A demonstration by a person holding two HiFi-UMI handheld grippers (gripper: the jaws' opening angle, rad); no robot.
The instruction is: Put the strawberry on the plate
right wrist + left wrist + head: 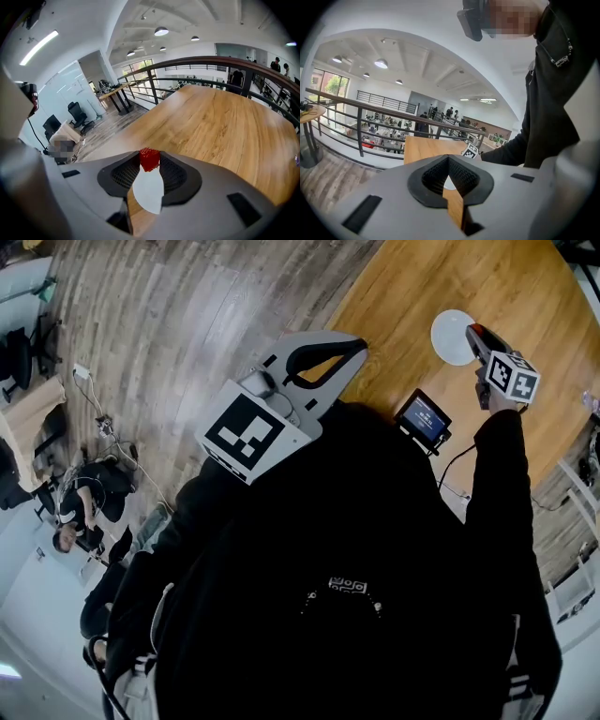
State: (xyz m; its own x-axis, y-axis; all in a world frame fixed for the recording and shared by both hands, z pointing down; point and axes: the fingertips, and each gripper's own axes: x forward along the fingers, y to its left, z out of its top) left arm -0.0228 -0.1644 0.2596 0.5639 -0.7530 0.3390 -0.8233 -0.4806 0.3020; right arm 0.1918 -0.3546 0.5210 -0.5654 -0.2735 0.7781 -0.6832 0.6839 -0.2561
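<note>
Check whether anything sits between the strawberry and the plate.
Nothing visible does. The right gripper holds the strawberry at its jaw tips, over the plate. Through the jaw gap the plate shows bare white, with only air between the two.

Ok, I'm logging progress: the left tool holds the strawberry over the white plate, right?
The side is wrong. It is the right tool that holds the strawberry over the white plate. The right gripper view shows the berry pinched at that tool's tips.
</note>
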